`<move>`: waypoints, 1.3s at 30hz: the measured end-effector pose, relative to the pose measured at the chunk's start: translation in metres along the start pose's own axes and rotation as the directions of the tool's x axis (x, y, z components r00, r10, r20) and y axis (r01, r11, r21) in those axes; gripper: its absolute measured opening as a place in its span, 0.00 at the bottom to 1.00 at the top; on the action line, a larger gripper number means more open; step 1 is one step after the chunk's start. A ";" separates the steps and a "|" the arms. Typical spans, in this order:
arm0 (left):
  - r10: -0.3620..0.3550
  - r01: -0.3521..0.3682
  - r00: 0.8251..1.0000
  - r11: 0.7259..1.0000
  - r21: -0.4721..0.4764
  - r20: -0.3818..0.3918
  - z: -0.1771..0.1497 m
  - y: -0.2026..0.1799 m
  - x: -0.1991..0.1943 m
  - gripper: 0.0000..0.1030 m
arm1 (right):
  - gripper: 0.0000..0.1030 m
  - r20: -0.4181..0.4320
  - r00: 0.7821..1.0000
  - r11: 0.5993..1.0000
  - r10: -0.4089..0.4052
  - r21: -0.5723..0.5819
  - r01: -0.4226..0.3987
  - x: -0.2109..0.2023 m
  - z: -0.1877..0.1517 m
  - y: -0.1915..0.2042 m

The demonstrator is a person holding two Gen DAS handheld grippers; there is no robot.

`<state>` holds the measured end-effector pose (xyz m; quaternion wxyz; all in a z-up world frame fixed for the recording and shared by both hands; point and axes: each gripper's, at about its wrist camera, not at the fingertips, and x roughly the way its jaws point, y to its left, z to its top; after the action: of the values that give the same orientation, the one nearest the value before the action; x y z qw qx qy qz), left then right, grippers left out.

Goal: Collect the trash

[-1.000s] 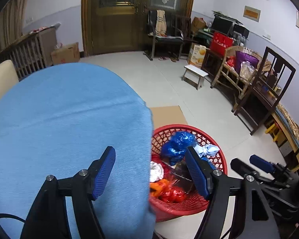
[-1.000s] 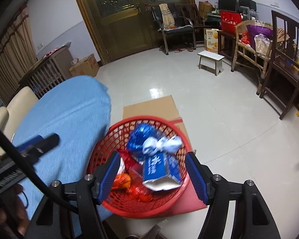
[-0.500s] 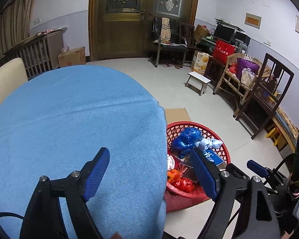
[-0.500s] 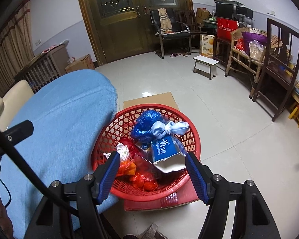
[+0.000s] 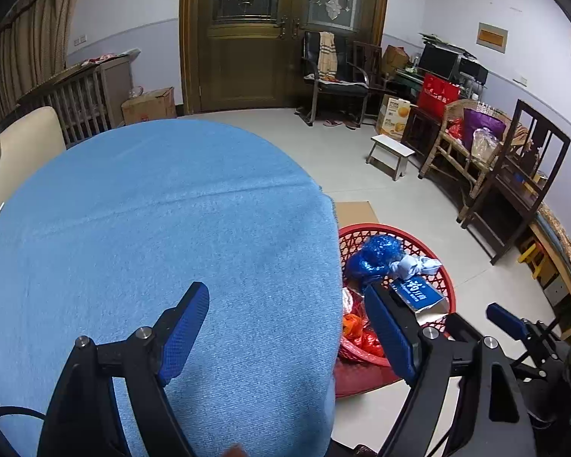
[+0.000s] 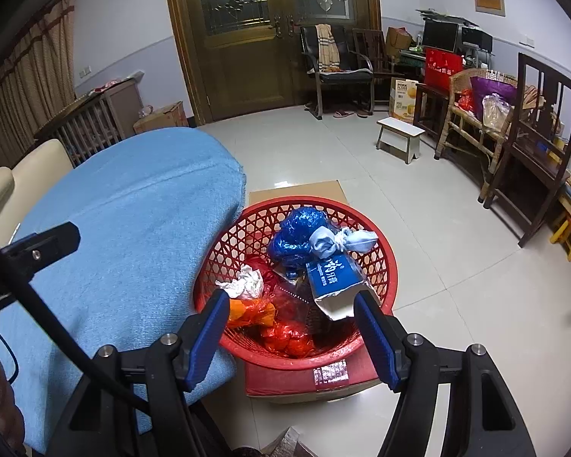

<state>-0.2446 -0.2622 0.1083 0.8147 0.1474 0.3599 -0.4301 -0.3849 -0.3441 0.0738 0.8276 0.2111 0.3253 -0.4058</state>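
Left wrist view. Left tool [image 5: 285,323]: jaws apart, nothing between them, over the near edge of the desk [image 5: 163,228] (blue cloth cover). Basket [image 5: 447,285], red plastic lattice, on the floor just beside the desk's right edge, partly hidden by the cloth. Trash in the basket: blue bag [image 5: 377,255], pale knotted wad [image 5: 415,266], blue packet [image 5: 418,293], red and orange wrappers [image 5: 358,335]. Right tool [image 5: 514,323] partly visible at lower right; its state cannot be told from here.

Right wrist view. Right tool [image 6: 289,331]: jaws apart, empty, above the basket [image 6: 384,259]. Basket rests on a flat carton [image 6: 297,190]. Contents: blue bag [image 6: 297,236], knotted wad [image 6: 342,240], blue packet [image 6: 335,278], white crumpled paper [image 6: 247,283], red and orange wrappers [image 6: 281,327]. Desk [image 6: 125,228] at left, touching the basket's rim.
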 end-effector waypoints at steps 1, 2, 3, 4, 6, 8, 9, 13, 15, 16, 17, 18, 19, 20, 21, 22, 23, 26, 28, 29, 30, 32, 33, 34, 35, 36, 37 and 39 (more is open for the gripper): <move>0.014 -0.014 1.000 1.000 0.005 0.000 0.000 -0.001 0.000 0.81 | 0.69 0.003 1.000 1.000 0.000 0.003 0.000 -0.001 0.000 -0.001; 0.031 -0.031 1.000 0.999 0.011 -0.002 0.000 -0.003 0.001 0.81 | 0.69 0.005 1.000 1.000 0.000 0.005 0.000 -0.001 0.001 -0.001; 0.042 -0.042 0.999 0.999 0.017 -0.001 0.000 -0.004 0.001 0.82 | 0.69 0.006 1.000 1.000 0.001 0.007 -0.001 -0.002 0.001 -0.002; 0.049 -0.050 0.999 0.998 0.024 0.004 -0.001 -0.005 0.001 0.82 | 0.70 0.006 1.000 1.000 0.002 0.008 -0.002 -0.002 0.001 -0.002; 0.041 -0.041 0.999 0.999 0.029 0.006 -0.002 -0.006 0.001 0.82 | 0.70 -0.001 1.000 1.000 0.000 0.007 0.000 -0.001 0.001 -0.002; 0.033 -0.033 0.999 0.999 0.033 0.004 -0.002 -0.008 0.001 0.82 | 0.70 -0.010 1.000 1.000 0.003 0.011 -0.002 0.000 0.000 -0.003; 0.037 -0.037 0.999 0.999 0.035 0.005 -0.002 -0.008 0.001 0.82 | 0.70 -0.011 1.000 1.000 0.003 0.012 -0.003 0.000 -0.001 -0.003; 0.041 -0.041 0.999 0.998 0.036 0.009 -0.003 -0.008 -0.001 0.82 | 0.70 -0.003 1.000 1.000 0.004 0.011 -0.004 0.000 -0.001 -0.003; 0.041 -0.042 0.999 0.998 0.036 0.011 -0.003 -0.008 -0.001 0.81 | 0.70 -0.007 1.000 1.000 0.000 0.008 0.000 0.001 -0.001 -0.003; 0.040 -0.040 0.999 0.999 0.035 0.011 -0.003 -0.008 -0.001 0.82 | 0.70 -0.010 1.000 1.000 0.001 0.011 -0.001 0.002 -0.002 -0.003; 0.037 -0.037 0.999 0.999 0.034 0.010 -0.002 -0.008 -0.001 0.81 | 0.71 -0.010 1.000 1.000 0.002 0.012 -0.002 0.003 -0.002 -0.003; 0.032 -0.033 0.999 0.999 0.033 0.009 -0.002 -0.007 -0.002 0.82 | 0.70 -0.011 1.000 1.000 0.001 0.011 -0.001 0.003 -0.002 -0.003; 0.030 -0.030 1.000 0.999 0.033 0.009 -0.002 -0.007 -0.002 0.82 | 0.71 -0.012 1.000 1.000 0.000 0.010 0.000 0.003 -0.002 -0.003; 0.030 -0.030 1.000 0.999 0.033 0.009 -0.002 -0.007 -0.002 0.81 | 0.70 -0.014 1.000 1.000 0.001 0.009 -0.001 0.003 -0.001 -0.002; 0.031 -0.031 0.999 0.999 0.034 0.010 -0.002 -0.007 -0.002 0.81 | 0.71 -0.014 1.000 1.000 0.002 0.009 -0.002 0.003 -0.001 -0.002; 0.031 -0.032 0.999 0.999 0.036 0.010 -0.002 -0.008 -0.002 0.82 | 0.71 -0.013 1.000 1.000 0.002 0.009 -0.002 0.003 -0.001 -0.002; 0.031 -0.032 0.999 0.999 0.038 0.010 -0.003 -0.008 -0.003 0.82 | 0.71 -0.012 1.000 1.000 0.002 0.009 -0.002 0.002 -0.001 -0.002; 0.037 -0.038 0.999 0.999 0.037 0.012 -0.003 -0.008 -0.003 0.82 | 0.71 -0.012 1.000 1.000 0.002 0.010 -0.002 0.002 -0.001 -0.002; 0.033 -0.033 0.999 0.999 0.035 0.008 -0.003 -0.008 -0.001 0.82 | 0.71 -0.012 1.000 1.000 0.001 0.009 -0.001 0.003 -0.001 -0.002; 0.028 -0.029 1.000 0.999 0.034 0.006 -0.003 -0.008 -0.001 0.81 | 0.71 -0.013 1.000 1.000 0.000 0.009 0.000 0.002 -0.001 -0.001; 0.029 -0.029 1.000 0.999 0.034 0.005 -0.003 -0.008 -0.001 0.81 | 0.71 -0.014 1.000 1.000 0.000 0.009 0.000 0.002 -0.001 -0.001; 0.031 -0.031 1.000 0.999 0.038 0.006 -0.003 -0.008 -0.001 0.82 | 0.71 -0.015 1.000 1.000 -0.001 0.011 0.001 0.003 -0.001 -0.001; 0.029 -0.029 1.000 0.999 0.040 0.006 -0.003 -0.009 -0.001 0.81 | 0.71 -0.016 1.000 1.000 -0.001 0.011 0.002 0.003 -0.001 -0.001; 0.027 -0.027 1.000 0.999 0.042 0.006 -0.004 -0.010 -0.002 0.82 | 0.71 -0.015 1.000 1.000 -0.001 0.012 0.001 0.003 -0.001 -0.001; 0.028 -0.029 1.000 0.999 0.044 0.007 -0.004 -0.010 -0.001 0.81 | 0.71 -0.014 1.000 1.000 -0.001 0.013 0.001 0.003 -0.001 -0.001; 0.030 -0.030 1.000 0.998 0.046 0.008 -0.004 -0.010 -0.002 0.81 | 0.71 -0.014 1.000 1.000 0.000 0.012 0.001 0.003 -0.001 -0.002; 0.028 -0.028 1.000 0.998 0.049 0.008 -0.004 -0.011 -0.002 0.81 | 0.71 -0.014 1.000 1.000 -0.001 0.012 0.001 0.003 -0.001 -0.002; 0.026 -0.027 1.000 0.998 0.050 0.008 -0.004 -0.011 -0.002 0.82 | 0.71 -0.014 1.000 1.000 0.000 0.014 0.000 0.003 -0.001 -0.002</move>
<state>-0.2556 -0.2650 0.1081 0.8177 0.1710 0.3441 -0.4286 -0.3854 -0.3461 0.0708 0.8239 0.2199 0.3281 -0.4065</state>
